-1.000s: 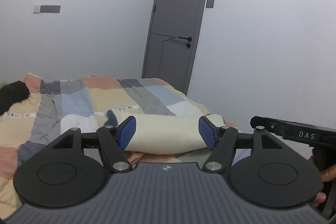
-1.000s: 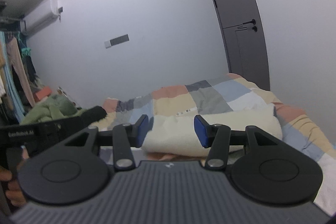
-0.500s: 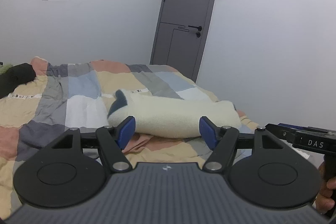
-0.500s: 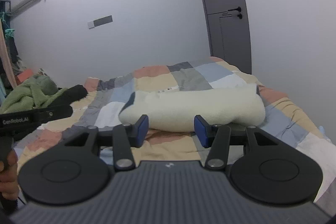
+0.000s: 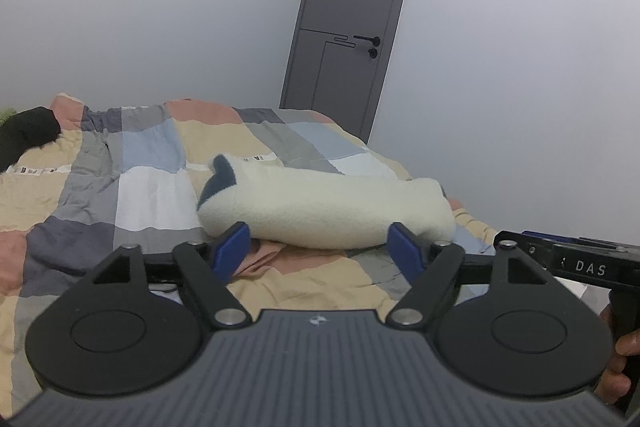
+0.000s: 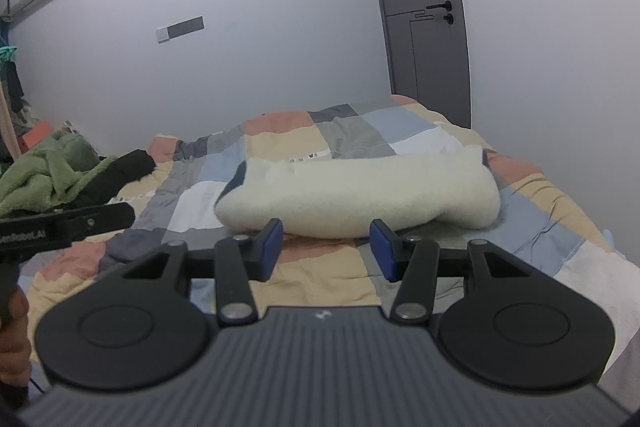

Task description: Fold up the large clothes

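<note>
Both claws lowered, left claw (image 5: 320,247) just widened, right claw (image 6: 326,247) open, empty, cream garment (image 5: 324,211) folded on quilt (image 5: 140,195).

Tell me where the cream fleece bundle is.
The cream fleece bundle lies across the patchwork quilt on the bed, central in both wrist views, just beyond both open tongs, with the grey door behind.

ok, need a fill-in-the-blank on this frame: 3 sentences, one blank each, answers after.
1. The cream fleece garment lies folded on the patchwork ____.
2. Nothing sits between the blue pads of the left gripper or the right gripper; both are ____.
3. The green fleece lies beside a ____ garment at the bed's far left.

Missing words: quilt; open; black
</note>
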